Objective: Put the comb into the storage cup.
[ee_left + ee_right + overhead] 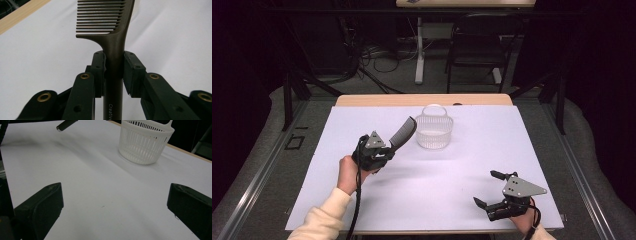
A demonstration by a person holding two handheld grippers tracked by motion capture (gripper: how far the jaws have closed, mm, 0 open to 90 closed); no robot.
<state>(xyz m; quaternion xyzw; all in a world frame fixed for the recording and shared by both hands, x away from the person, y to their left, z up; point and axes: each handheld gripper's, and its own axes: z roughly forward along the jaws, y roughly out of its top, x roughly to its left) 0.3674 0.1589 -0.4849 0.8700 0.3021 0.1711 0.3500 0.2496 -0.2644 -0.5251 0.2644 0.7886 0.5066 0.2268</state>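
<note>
A dark grey comb (403,132) (110,27) is held above the white sheet, with my left gripper (388,151) (113,67) shut on its handle. The comb's toothed end points up and right toward a white slatted basket (434,131) (145,141) with a hoop handle, and stops just left of it. The tip of the comb's handle (65,124) pokes in at the top left of the right gripper view. My right gripper (488,188) (112,206) rests near the sheet's front right corner, open, with nothing between its fingers.
The white sheet (472,165) covers a wooden table (422,100) whose far edge shows behind the basket. Beyond the table stand a black chair (479,42) and loose cables on the floor. Broad bare sheet lies between the two grippers.
</note>
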